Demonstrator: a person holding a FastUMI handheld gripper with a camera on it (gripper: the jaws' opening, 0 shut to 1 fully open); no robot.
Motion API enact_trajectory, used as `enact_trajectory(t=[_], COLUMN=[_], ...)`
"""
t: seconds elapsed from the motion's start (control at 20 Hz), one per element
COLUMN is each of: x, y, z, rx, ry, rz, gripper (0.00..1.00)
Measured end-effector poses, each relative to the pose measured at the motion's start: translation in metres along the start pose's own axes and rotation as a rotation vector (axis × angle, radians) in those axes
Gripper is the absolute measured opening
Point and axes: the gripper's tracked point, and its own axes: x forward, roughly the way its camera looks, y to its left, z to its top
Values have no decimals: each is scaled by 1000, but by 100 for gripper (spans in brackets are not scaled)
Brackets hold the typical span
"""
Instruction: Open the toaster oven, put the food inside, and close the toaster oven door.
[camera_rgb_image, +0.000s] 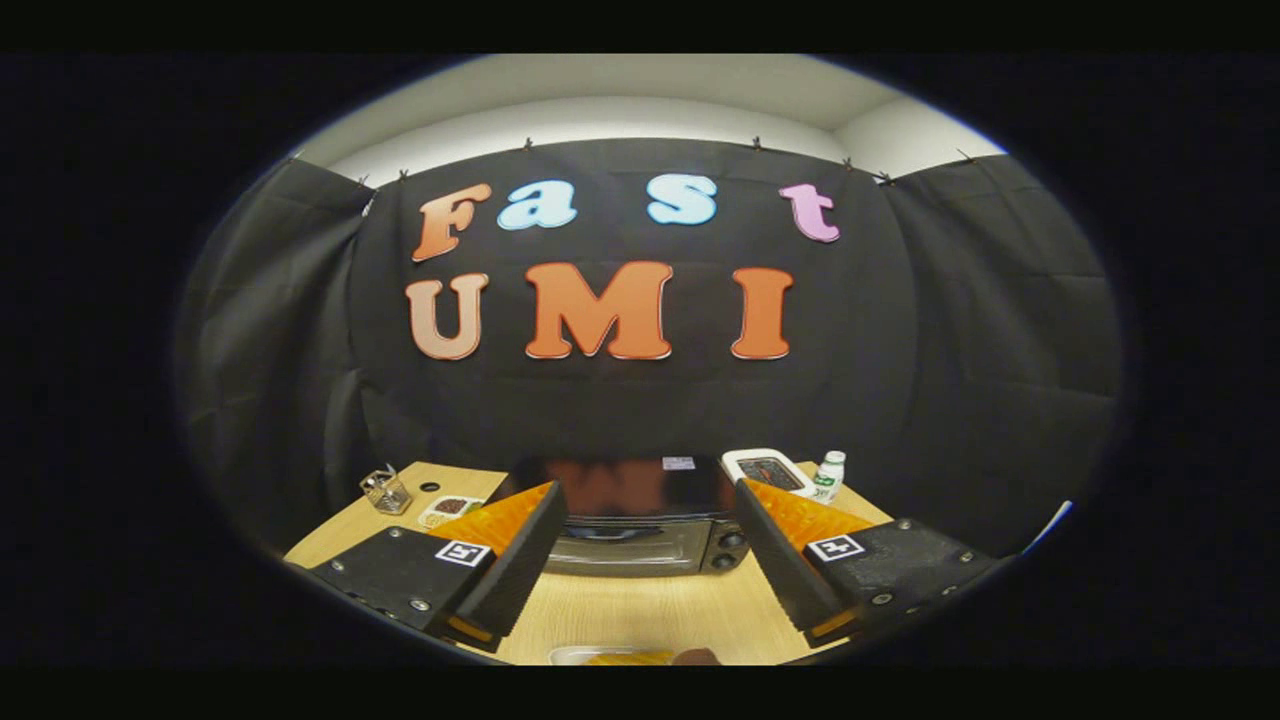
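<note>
Food dish (625, 655) at table's near edge, gripper (648, 560) wide and empty, closed toaster oven (640, 520) beyond at far edge; risks nudging dish when reaching for door.

Black toaster oven (640, 525) sits upright on the wooden table (640, 615) beyond the spread claw (645, 560) fingers, glass door shut, two knobs at right; food (630, 657) in a dish near them.
</note>
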Motion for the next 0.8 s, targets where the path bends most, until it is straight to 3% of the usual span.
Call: enact_trajectory(t=[0.8], x=[121], y=[52], z=[-98], rx=[-12], ry=[282], rz=[56], gripper=[100])
